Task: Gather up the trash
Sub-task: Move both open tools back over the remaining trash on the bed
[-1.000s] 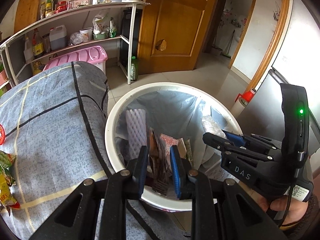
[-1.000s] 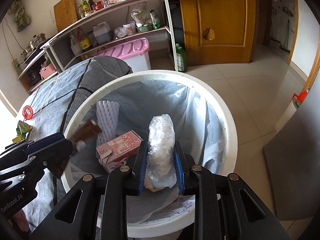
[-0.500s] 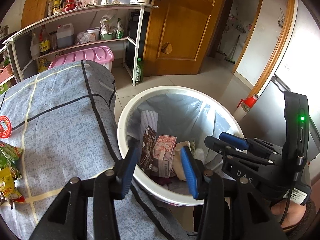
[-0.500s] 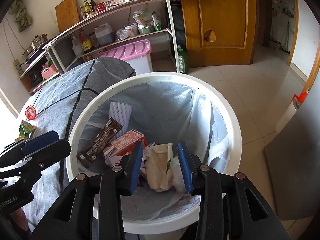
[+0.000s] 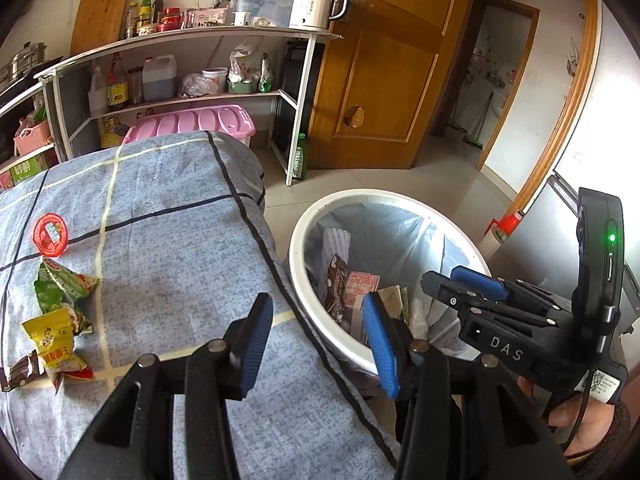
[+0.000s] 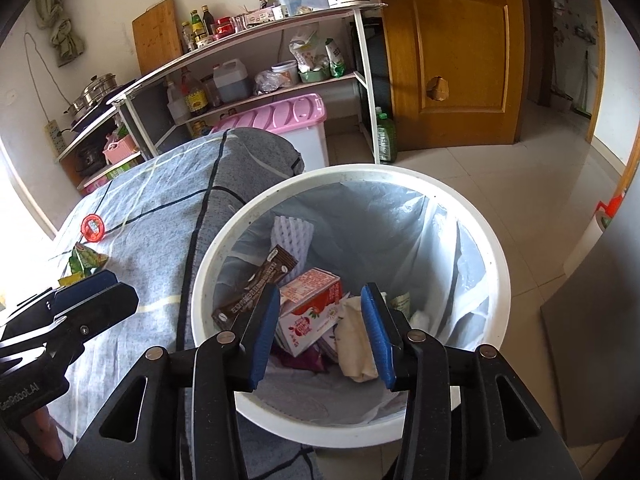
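Note:
A white bin with a pale liner stands beside the cloth-covered table. Inside lie a brown wrapper, a red-and-white carton, white foam netting and a crumpled pale bag. My right gripper hovers over the bin, its jaws opening with nothing between them. My left gripper stands open and empty over the table's edge next to the bin. On the table lie a red round lid, a green packet, a yellow packet and a brown wrapper.
A white shelf rack with bottles and a kettle stands behind the table, a pink-lidded box under it. A green bottle sits by the wooden door. A grey panel stands right of the bin.
Both grippers opened and let go: the brown wrapper and the clear plastic bundle now lie in the bin. Both pulled back and up; the left view swung towards the table.

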{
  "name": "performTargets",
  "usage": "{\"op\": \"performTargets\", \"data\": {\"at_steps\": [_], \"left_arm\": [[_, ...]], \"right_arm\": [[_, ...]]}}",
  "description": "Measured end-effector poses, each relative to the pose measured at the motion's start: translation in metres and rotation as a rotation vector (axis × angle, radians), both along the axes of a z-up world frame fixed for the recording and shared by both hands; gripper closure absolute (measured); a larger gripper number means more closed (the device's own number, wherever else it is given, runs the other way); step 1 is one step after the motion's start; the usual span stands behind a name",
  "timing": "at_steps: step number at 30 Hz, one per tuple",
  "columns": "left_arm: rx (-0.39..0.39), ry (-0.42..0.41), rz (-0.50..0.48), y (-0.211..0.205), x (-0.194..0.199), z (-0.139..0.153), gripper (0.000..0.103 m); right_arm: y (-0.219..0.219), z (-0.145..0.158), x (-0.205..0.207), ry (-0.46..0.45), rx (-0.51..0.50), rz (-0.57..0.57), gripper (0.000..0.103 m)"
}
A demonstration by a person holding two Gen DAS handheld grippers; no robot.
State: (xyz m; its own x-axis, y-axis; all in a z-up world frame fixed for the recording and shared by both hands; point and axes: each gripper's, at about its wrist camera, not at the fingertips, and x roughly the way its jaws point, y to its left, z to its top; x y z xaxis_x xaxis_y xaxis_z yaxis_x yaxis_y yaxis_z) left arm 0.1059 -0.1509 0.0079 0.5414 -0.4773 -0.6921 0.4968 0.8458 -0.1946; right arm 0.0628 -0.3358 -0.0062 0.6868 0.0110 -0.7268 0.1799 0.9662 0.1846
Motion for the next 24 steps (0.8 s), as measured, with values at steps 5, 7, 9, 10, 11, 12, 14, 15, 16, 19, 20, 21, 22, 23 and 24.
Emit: {"op": "performTargets", "data": {"at_steps": [5, 7, 9, 10, 11, 12, 14, 15, 16, 19, 20, 21, 22, 23, 24], "left_arm": [[-0.005, -0.022, 0.048, 0.025, -0.004, 0.003, 0.052], [-0.005, -0.024, 0.071, 0.036, -0.005, 0.004, 0.052], [0.007, -0.039, 0.093, 0.045, -0.007, 0.005, 0.052], [0.005, -0.039, 0.105, 0.051, -0.009, 0.005, 0.052], [-0.002, -0.038, 0.113, 0.059, -0.009, 0.004, 0.052], [-0.006, -0.036, 0.119, 0.065, -0.010, 0.004, 0.052], [0.000, -0.038, 0.155, 0.080, -0.012, 0.003, 0.052], [0.002, -0.041, 0.168, 0.086, -0.012, 0.002, 0.052], [0.000, -0.043, 0.185, 0.094, -0.013, 0.002, 0.052], [-0.008, -0.045, 0.231, 0.119, -0.014, 0.002, 0.052], [-0.009, -0.047, 0.251, 0.127, -0.014, 0.001, 0.052], [-0.008, -0.046, 0.267, 0.136, -0.014, 0.000, 0.052], [-0.008, -0.043, 0.284, 0.144, -0.014, -0.001, 0.052], [-0.008, -0.041, 0.305, 0.153, -0.014, -0.003, 0.052], [-0.008, -0.040, 0.322, 0.162, -0.014, -0.004, 0.052]], "right_arm": [[0.018, 0.004, 0.002, -0.017, 0.001, 0.034, 0.059], [0.027, 0.006, 0.003, -0.022, 0.001, 0.047, 0.059], [0.036, 0.007, 0.005, -0.026, 0.004, 0.063, 0.059], [0.039, 0.007, 0.005, -0.029, 0.005, 0.070, 0.059], [0.044, 0.007, 0.006, -0.031, 0.007, 0.080, 0.058], [0.049, 0.007, 0.008, -0.033, 0.008, 0.091, 0.058], [0.061, 0.008, 0.010, -0.036, 0.007, 0.115, 0.058], [0.067, 0.008, 0.011, -0.038, 0.007, 0.127, 0.058], [0.073, 0.008, 0.013, -0.039, 0.008, 0.140, 0.058], [0.091, 0.009, 0.017, -0.043, 0.012, 0.176, 0.058], [0.096, 0.008, 0.019, -0.043, 0.012, 0.187, 0.058], [0.101, 0.007, 0.019, -0.042, 0.009, 0.200, 0.058], [0.107, 0.007, 0.021, -0.041, 0.006, 0.213, 0.058], [0.113, 0.006, 0.022, -0.038, 0.004, 0.225, 0.058], [0.119, 0.006, 0.024, -0.037, 0.004, 0.236, 0.058]]}}
